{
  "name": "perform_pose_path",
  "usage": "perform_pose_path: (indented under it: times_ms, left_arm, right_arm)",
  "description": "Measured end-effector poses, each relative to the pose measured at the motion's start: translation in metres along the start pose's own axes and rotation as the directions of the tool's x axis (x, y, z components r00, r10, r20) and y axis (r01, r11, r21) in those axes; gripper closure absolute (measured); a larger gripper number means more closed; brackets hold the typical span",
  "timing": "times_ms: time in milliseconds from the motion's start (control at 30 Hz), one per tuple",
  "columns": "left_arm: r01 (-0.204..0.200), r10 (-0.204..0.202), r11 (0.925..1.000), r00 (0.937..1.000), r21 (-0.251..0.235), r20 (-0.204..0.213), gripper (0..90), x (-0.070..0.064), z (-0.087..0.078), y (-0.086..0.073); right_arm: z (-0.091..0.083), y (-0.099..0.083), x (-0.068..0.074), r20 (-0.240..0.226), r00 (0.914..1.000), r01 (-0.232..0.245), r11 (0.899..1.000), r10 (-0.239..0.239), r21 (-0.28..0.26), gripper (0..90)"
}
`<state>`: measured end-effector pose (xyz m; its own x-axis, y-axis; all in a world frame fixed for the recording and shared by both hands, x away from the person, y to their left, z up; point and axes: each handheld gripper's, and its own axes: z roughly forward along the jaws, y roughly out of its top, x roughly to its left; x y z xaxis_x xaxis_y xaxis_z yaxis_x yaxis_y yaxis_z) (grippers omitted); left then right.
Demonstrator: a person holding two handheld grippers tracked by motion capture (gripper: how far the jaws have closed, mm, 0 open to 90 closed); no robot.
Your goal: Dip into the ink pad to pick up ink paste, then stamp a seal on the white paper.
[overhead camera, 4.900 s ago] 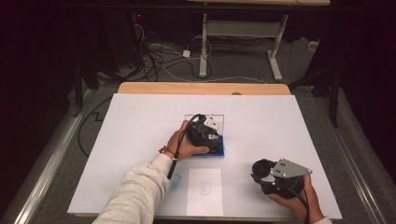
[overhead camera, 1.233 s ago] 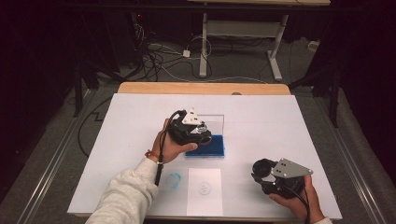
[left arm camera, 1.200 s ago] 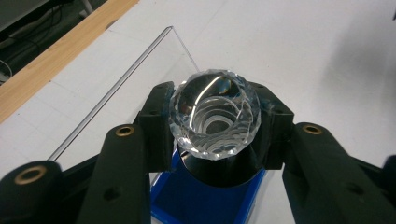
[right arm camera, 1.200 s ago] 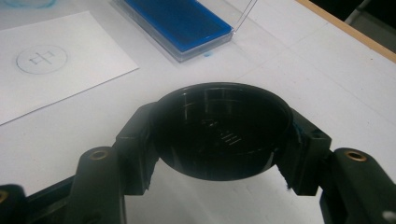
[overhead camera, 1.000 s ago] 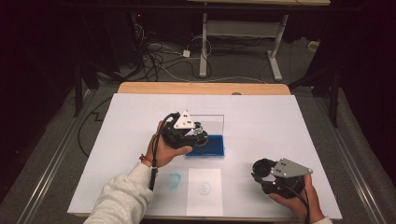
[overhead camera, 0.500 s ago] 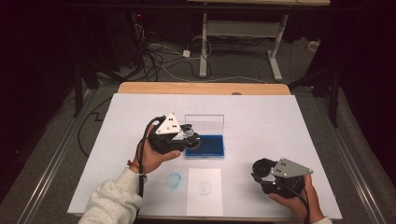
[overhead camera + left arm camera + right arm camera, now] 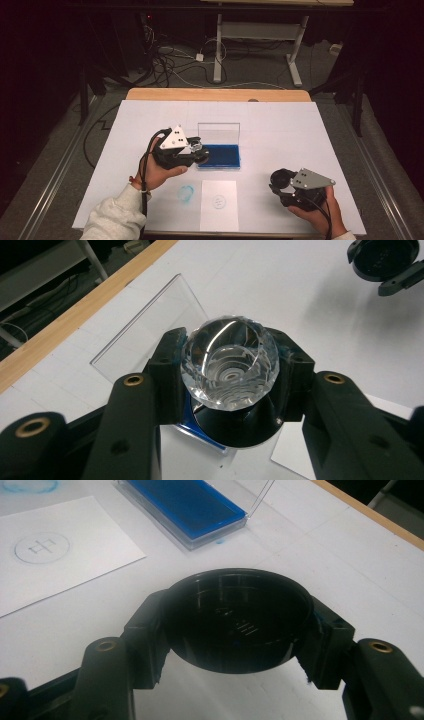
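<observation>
My left gripper point(image 7: 195, 150) is shut on a stamp point(image 7: 229, 362) with a faceted clear knob and a round black base, held just off the left end of the blue ink pad point(image 7: 220, 155). The pad's clear lid point(image 7: 218, 132) stands open behind it. My right gripper point(image 7: 281, 181) rests at the front right, shut on a round black cap point(image 7: 235, 625) whose hollow side faces the camera. A white paper point(image 7: 218, 202) with a faint round stamped mark point(image 7: 42, 546) lies in front of the pad.
A blue ink smudge point(image 7: 186, 193) marks the white table cover left of the paper. The wooden table edge point(image 7: 215, 95) runs along the far side. The right hand's cap point(image 7: 385, 260) appears far off in the left gripper view.
My left gripper has lifted the stamp off the ink pad and carried it left, turning so its jaws point right. The right gripper has stayed put.
</observation>
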<state>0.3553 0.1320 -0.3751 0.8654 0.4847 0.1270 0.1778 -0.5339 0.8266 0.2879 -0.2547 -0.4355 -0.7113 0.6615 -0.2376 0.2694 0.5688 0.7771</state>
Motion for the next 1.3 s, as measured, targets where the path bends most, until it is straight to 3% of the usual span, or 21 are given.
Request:
perform_pose_path:
  times_ms: [767, 967, 1200, 1300]
  left_arm:
    - [0.01, -0.009, 0.9986, 0.9997, 0.053, -0.022, 54.7, -0.014, -0.025, -0.027]
    - [-0.011, 0.014, 0.9969, 0.9994, 0.078, -0.032, 54.7, -0.019, -0.03, -0.031]
    - [-0.002, 0.004, 0.9979, 0.9997, 0.065, -0.024, 54.7, -0.024, -0.038, -0.034]
    - [-0.017, 0.018, 0.9976, 0.9998, 0.067, -0.014, 54.7, -0.026, -0.039, -0.033]
  right_arm:
    - [0.006, 0.006, 0.001, -0.021, 0.9998, 0.005, 1.0, -0.005, -0.008, 38.8]
    - [0.01, 0.008, 0.002, -0.038, 0.9992, 0.012, 1.0, -0.013, -0.009, 38.8]
    - [0.011, 0.009, 0.005, -0.051, 0.9985, 0.022, 1.0, -0.022, -0.013, 38.8]
    - [0.012, 0.01, 0.005, -0.051, 0.9986, 0.017, 1.0, -0.017, -0.013, 38.8]
